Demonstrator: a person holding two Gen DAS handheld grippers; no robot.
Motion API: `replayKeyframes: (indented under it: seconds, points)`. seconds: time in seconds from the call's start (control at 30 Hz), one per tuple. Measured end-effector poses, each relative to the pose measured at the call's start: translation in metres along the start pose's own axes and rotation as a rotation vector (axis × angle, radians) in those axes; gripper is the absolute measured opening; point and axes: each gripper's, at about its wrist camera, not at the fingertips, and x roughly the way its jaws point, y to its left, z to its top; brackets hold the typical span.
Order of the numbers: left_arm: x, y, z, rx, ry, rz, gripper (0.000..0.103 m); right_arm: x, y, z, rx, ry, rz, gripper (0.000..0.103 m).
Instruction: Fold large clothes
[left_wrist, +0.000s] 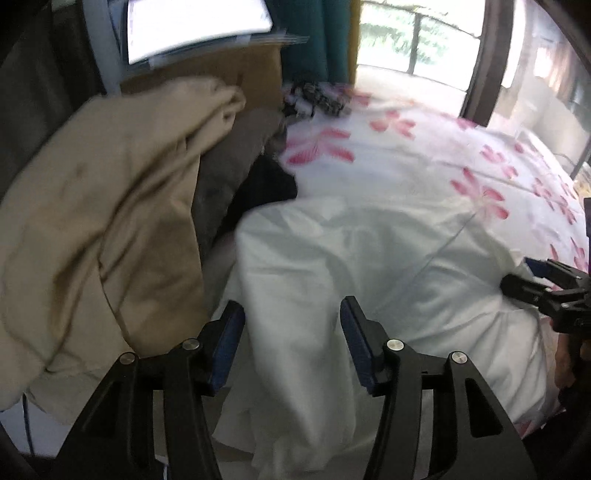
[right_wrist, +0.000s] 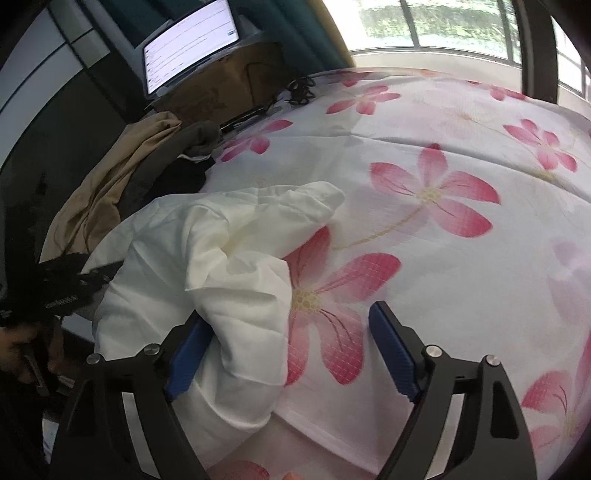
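At the far left of the left wrist view a beige garment (left_wrist: 110, 221) lies heaped on the bed, with a grey garment (left_wrist: 229, 166) and something dark tucked just beside it. Behind them a lit laptop screen (left_wrist: 195, 26) rests on a cardboard box (left_wrist: 221, 70). To the right of the heap lies the white garment (left_wrist: 351, 266) – crumpled, spread over the near edge of the bed and hanging a little over it. The left tool (left_wrist: 292, 343) hovers above this white cloth with its blue pads apart, about half wide; cloth shows in the gap below, but the pads do not press on it. Further right the flowered bedsheet (left_wrist: 424, 155) stretches away toward a bright window.

In the right wrist view the white garment (right_wrist: 207, 280) sits at the left, bunched in folds on the flowered bedsheet (right_wrist: 461, 258). The right tool (right_wrist: 286, 347) stands wide – its left pad (right_wrist: 188, 354) touches the edge of the white cloth, while its right pad (right_wrist: 393, 354) is over bare sheet, so nothing is clamped. The left tool (right_wrist: 96, 275) shows at the left edge, beside the garment.
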Motion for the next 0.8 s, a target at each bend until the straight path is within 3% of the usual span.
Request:
replayKeyframes:
  seconds: [0.1, 0.2, 0.27, 0.4, 0.57, 0.8]
  points:
    - [-0.01, -0.005, -0.011, 0.032, -0.084, -0.012, 0.056, -0.007, 0.001, -0.011, -0.014, -0.049, -0.042, 0.085]
    - [-0.024, -0.005, -0.019, 0.042, -0.119, -0.063, 0.057, -0.014, 0.003, -0.018, 0.006, -0.059, -0.094, 0.086]
    - [-0.033, -0.001, -0.021, 0.047, -0.169, -0.046, 0.059, -0.023, 0.002, -0.02, 0.043, -0.074, -0.104, 0.088]
    - [-0.055, 0.018, -0.023, -0.033, -0.25, -0.059, 0.063, -0.033, 0.005, -0.024, 0.037, -0.088, -0.156, 0.092]
    - [-0.069, 0.021, -0.019, -0.059, -0.289, -0.093, 0.067, -0.052, 0.006, -0.029, 0.05, -0.104, -0.204, 0.093]
    - [-0.067, -0.016, -0.021, -0.031, -0.277, -0.17, 0.067, -0.075, 0.003, -0.045, 0.082, -0.092, -0.266, 0.093]
